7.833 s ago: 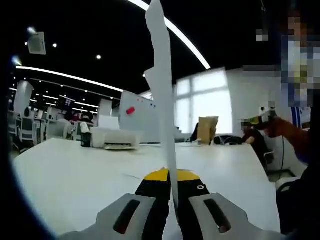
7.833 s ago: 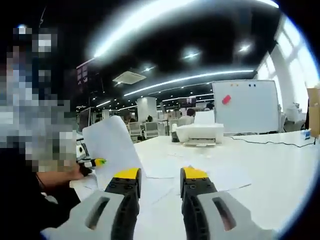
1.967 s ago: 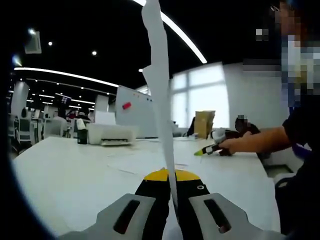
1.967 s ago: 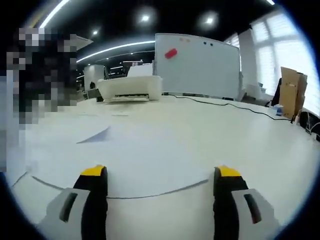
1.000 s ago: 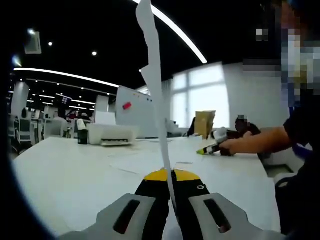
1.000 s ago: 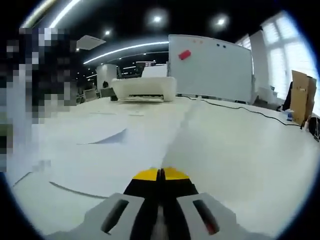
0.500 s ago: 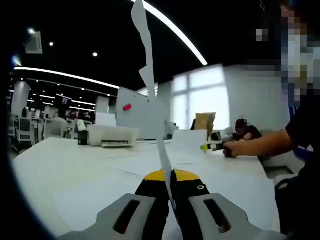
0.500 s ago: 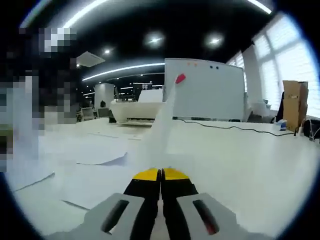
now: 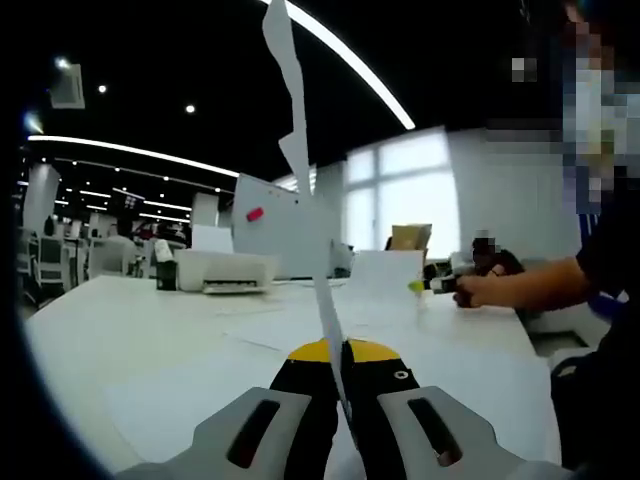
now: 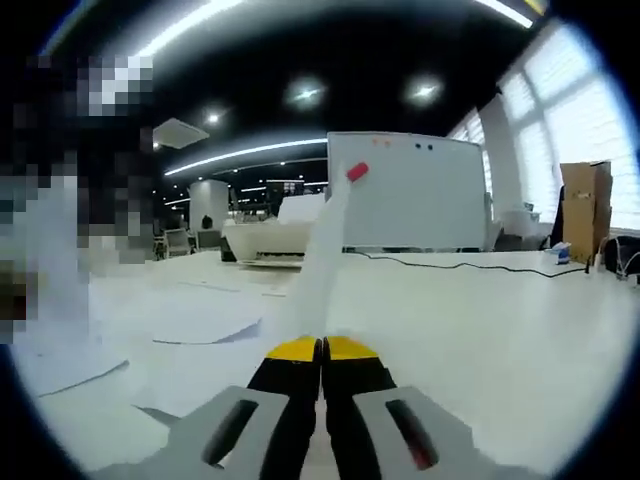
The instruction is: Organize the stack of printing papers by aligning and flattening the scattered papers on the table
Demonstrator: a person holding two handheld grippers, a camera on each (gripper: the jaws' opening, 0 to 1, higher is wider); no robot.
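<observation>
White table (image 10: pixel 520 330), wide, with loose papers (image 10: pixel 190 330) scattered flat on the near-left part. Printer (image 10: pixel 275 243) and whiteboard (image 10: pixel 440 190) at the far edge, whiteboard just behind and beside the printer.

Changed within the last two seconds: right gripper (image 10: pixel 322 352) was wide open over a flat sheet, now clamped with jaws pressed together on that sheet (image 10: pixel 320 265), lifted off the table and standing edge-on above the jaws. Seen from the left gripper view as a raised sheet (image 9: pixel 380 285) at the far gripper (image 9: pixel 425 286), hand (image 9: pixel 480 288) behind it.

Left gripper (image 9: pixel 343 352) unchanged: jaws closed on a held stack (image 9: pixel 305 200), edge-on, upright, clear of the table.

Meaning, probably: one more stray picked up, next to be brought to the left-hand stack and squared. Several sheets left flat on the table, so well short of done.
</observation>
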